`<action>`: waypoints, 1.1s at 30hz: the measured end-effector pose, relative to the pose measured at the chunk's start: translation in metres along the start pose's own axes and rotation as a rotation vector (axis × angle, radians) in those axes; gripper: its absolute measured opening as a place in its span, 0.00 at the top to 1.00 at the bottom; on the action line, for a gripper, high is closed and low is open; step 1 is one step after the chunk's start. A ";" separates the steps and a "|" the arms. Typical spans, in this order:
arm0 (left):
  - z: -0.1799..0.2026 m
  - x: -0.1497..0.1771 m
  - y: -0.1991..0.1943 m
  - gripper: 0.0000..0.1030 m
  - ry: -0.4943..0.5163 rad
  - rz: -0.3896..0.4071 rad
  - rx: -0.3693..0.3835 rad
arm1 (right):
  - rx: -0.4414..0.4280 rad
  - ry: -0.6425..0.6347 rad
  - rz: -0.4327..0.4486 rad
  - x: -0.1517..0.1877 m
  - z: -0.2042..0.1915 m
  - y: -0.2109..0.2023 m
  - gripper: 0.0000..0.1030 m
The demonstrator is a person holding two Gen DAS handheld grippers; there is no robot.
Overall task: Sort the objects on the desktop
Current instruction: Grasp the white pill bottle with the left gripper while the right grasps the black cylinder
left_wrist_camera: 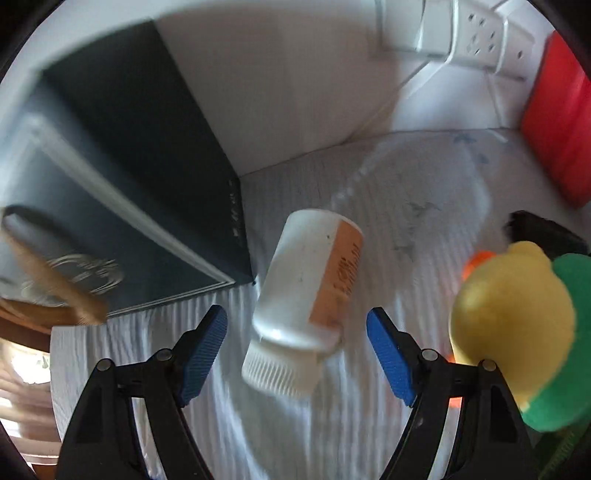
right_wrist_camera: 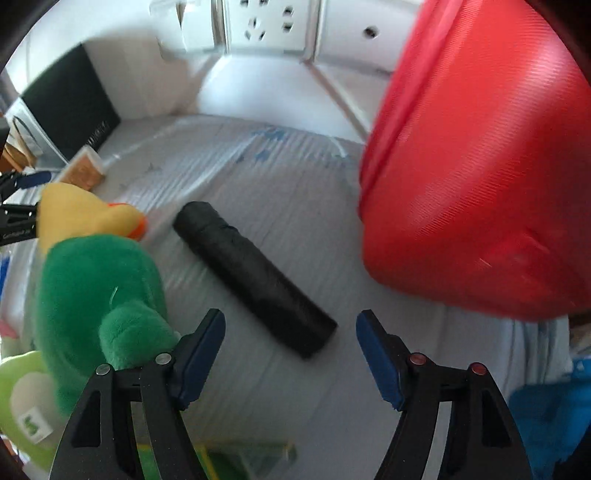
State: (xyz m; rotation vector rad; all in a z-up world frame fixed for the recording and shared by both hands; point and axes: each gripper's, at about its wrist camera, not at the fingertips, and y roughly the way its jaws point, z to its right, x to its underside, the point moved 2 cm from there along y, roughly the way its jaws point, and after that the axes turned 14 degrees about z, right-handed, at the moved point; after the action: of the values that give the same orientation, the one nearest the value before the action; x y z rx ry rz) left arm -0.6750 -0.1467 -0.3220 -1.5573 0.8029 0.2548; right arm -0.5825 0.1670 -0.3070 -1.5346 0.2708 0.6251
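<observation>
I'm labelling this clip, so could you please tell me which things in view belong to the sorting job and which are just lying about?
Job:
white bottle, lying between the open left tongs
black roll, lying ahead of the open right tongs
plush toy
red bin
black box

Lying about:
wall sockets
white cloth

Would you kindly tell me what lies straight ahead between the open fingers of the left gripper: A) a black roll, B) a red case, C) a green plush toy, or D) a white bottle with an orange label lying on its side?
D: in the left wrist view, the white bottle lies on its side, cap toward the camera, ahead of the left gripper, whose jaws are spread wide.
</observation>
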 end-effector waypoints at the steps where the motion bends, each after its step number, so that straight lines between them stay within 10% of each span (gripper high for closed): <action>1: -0.001 0.000 0.005 0.24 -0.007 0.008 -0.006 | 0.000 -0.010 0.006 -0.002 0.000 0.007 0.28; 13: -0.001 0.010 0.019 0.49 -0.077 0.021 0.011 | -0.073 0.105 0.046 -0.001 0.013 0.035 0.17; 18: 0.003 0.041 -0.004 0.49 -0.093 -0.054 0.045 | 0.011 0.063 0.030 0.009 0.007 0.038 0.50; 25: -0.005 0.091 -0.039 0.49 -0.108 -0.121 0.064 | -0.078 -0.006 -0.052 0.022 -0.028 0.019 0.62; 33: -0.018 0.102 -0.041 0.49 -0.159 -0.104 0.072 | 0.012 0.025 -0.003 -0.002 -0.021 -0.004 0.41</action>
State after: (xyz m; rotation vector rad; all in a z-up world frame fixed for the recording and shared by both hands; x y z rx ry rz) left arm -0.5803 -0.2003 -0.3475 -1.4864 0.5994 0.2672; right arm -0.5771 0.1462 -0.3033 -1.5319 0.2907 0.6019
